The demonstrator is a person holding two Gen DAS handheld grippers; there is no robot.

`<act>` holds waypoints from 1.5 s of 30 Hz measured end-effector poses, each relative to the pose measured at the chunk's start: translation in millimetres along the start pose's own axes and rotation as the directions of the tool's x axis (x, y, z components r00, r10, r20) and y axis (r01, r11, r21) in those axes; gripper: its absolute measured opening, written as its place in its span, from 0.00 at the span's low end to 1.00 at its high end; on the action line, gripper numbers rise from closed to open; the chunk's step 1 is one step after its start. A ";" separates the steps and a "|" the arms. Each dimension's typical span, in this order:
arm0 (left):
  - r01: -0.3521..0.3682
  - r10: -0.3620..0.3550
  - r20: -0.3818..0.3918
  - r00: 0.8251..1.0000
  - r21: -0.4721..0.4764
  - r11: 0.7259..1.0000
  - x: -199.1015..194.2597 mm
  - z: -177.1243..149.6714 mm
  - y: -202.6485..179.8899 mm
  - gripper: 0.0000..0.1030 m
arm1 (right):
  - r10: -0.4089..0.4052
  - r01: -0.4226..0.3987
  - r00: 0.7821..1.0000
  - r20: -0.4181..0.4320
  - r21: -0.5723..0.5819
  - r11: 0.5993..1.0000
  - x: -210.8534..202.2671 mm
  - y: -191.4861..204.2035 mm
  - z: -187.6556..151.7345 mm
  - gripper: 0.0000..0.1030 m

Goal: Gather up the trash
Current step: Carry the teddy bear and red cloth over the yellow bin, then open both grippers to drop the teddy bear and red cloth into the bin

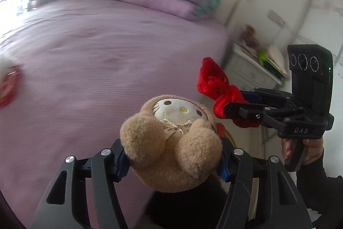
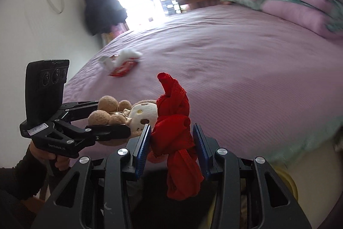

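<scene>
The left gripper holds a plush toy between its fingers, and the right gripper holds a knotted red cloth. Both hang over the near edge of the bed. I judge the collecting unfinished: a red wrapper and white crumpled paper lie near the bed's far edge.

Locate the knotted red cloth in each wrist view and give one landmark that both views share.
Left wrist view: knotted red cloth right of centre, clamped in the right tool.
Right wrist view: cloth lower centre, between that tool's blue pads.
Shared landmark: red wrapper lying on the purple bedspread.
</scene>
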State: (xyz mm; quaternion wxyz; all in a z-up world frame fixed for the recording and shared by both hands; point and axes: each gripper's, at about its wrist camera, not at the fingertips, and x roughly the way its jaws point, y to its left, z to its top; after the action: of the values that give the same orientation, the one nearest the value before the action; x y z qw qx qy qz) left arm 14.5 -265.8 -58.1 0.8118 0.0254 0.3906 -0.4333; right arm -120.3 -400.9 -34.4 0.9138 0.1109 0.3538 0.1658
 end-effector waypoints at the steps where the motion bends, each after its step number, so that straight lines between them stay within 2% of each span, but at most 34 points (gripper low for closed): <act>1: 0.011 -0.011 -0.012 1.000 0.014 1.000 8.4 0.7 -8.2 0.60 | -0.018 0.018 1.000 0.006 0.020 1.000 -7.0 -8.1 -6.5 0.38; 5: 0.059 -0.054 -0.078 0.995 0.063 0.996 48.3 3.8 -37.4 0.60 | -0.103 0.100 0.995 0.016 0.108 0.989 -34.4 -44.5 -36.8 0.38; 10: 0.113 -0.097 -0.176 0.980 0.087 0.990 105.9 0.8 -65.3 0.60 | -0.175 0.173 0.984 -0.014 0.236 0.956 -54.6 -88.0 -78.6 0.38; 16: 0.145 -0.112 -0.302 0.947 0.087 0.986 175.5 -10.0 -84.9 0.60 | -0.185 0.200 0.980 -0.078 0.344 0.917 -52.5 -125.7 -123.2 0.38; 20: 0.159 -0.114 -0.383 0.917 0.090 0.983 214.7 -21.3 -96.3 0.61 | -0.195 0.230 0.972 -0.128 0.391 0.891 -48.9 -143.3 -148.9 0.38; 23: 0.145 -0.076 -0.453 0.888 0.120 0.982 240.0 -30.0 -105.1 0.66 | -0.183 0.228 0.973 -0.144 0.427 0.875 -50.1 -155.4 -164.0 0.38; 25: 0.134 -0.057 -0.465 0.883 0.133 0.982 250.5 -32.1 -111.8 0.72 | -0.183 0.233 0.971 -0.154 0.435 0.870 -49.8 -155.9 -169.0 0.38; 27: 0.135 -0.053 -0.489 0.871 0.135 0.982 257.5 -34.5 -114.2 0.74 | -0.180 0.234 0.970 -0.162 0.444 0.865 -49.6 -158.4 -171.9 0.38; 28: 0.137 -0.053 -0.490 0.870 0.137 0.981 258.2 -34.8 -114.9 0.79 | -0.179 0.236 0.970 -0.166 0.446 0.864 -48.4 -160.4 -172.3 0.38; 31: 0.137 -0.037 -0.488 0.872 0.170 0.976 257.5 -34.7 -115.6 0.82 | -0.177 0.243 0.967 -0.184 0.446 0.862 -44.9 -165.4 -175.4 0.38; 37: 0.129 -0.021 -0.492 0.871 0.186 0.974 259.9 -36.1 -116.3 0.83 | -0.201 0.289 0.947 -0.250 0.392 0.874 -27.4 -171.5 -177.3 0.39; 45: 0.137 -0.037 -0.490 0.871 0.170 0.976 257.2 -35.7 -115.3 0.83 | -0.217 0.314 0.932 -0.289 0.351 0.882 -15.4 -175.2 -174.9 0.39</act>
State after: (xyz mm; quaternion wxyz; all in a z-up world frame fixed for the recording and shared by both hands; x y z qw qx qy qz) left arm -8.6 -499.9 -217.3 0.6613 0.1960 0.5363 -0.4864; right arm -211.2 -553.1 -207.8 0.8371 0.2204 0.5001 -0.0237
